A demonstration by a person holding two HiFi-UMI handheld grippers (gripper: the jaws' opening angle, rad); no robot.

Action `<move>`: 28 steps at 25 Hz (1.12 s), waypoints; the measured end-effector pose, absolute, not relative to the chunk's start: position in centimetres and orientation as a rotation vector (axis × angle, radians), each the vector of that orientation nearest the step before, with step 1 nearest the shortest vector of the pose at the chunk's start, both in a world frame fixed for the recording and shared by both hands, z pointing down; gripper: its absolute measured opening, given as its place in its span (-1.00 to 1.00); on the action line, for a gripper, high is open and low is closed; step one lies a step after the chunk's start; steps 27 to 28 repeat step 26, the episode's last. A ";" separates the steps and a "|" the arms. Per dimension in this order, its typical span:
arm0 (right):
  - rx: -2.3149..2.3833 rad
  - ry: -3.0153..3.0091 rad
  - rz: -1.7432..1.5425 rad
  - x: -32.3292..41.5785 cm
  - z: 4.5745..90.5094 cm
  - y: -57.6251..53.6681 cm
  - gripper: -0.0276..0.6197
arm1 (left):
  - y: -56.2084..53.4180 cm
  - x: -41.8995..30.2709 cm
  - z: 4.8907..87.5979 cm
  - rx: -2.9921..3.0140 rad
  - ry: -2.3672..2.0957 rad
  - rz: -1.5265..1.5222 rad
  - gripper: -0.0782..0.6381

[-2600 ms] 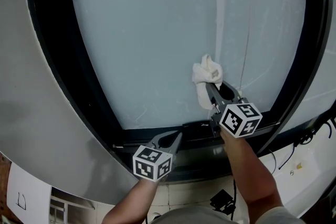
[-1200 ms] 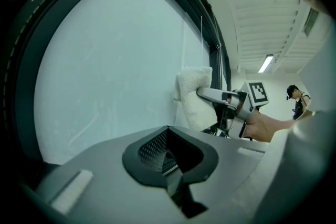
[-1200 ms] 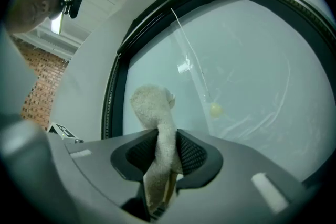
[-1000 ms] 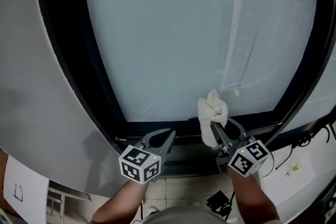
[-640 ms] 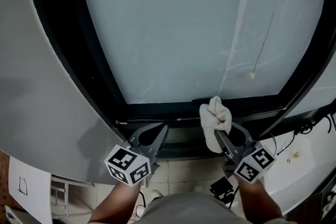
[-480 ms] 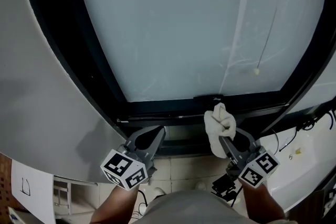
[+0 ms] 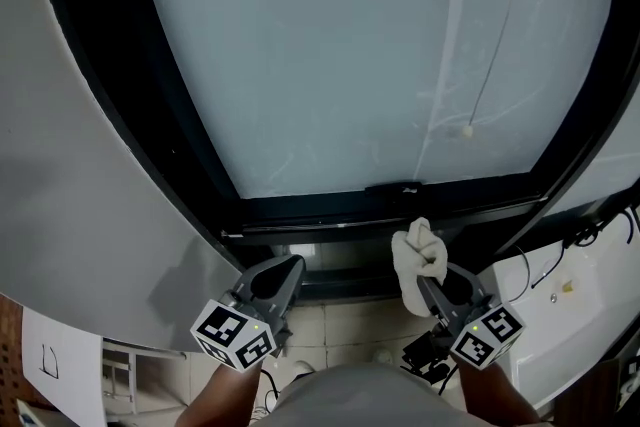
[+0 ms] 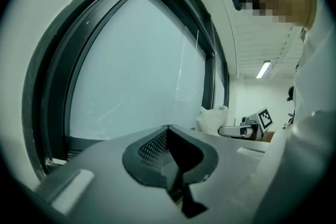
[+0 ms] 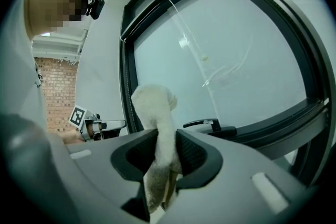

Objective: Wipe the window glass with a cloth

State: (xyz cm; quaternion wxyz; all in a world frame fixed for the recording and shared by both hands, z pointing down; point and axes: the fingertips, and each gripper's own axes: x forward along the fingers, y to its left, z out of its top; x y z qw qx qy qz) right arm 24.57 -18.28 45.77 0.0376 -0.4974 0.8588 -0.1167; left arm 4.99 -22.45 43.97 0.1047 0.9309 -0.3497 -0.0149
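Pinches the one cloth (image 9: 155, 105) tight in the right gripper (image 9: 160, 139), with the bunched top standing above the jaw tips. Holds the left gripper (image 8: 169, 131) closed on nothing. Points both grippers forward side by side, forearms low, with the cloth below the glass (image 7: 330, 55), before the lower frame (image 7: 300, 213).
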 end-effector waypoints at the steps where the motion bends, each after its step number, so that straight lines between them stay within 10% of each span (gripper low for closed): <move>1: -1.524 2.637 -0.348 24.4 45.6 -18.4 -0.59 | -22.4 5.2 43.9 2.754 -1.026 -0.048 -0.73; 28: -1.548 2.659 -0.330 24.0 45.9 -18.2 -0.60 | -22.6 7.1 44.9 2.768 -0.978 -0.022 -0.74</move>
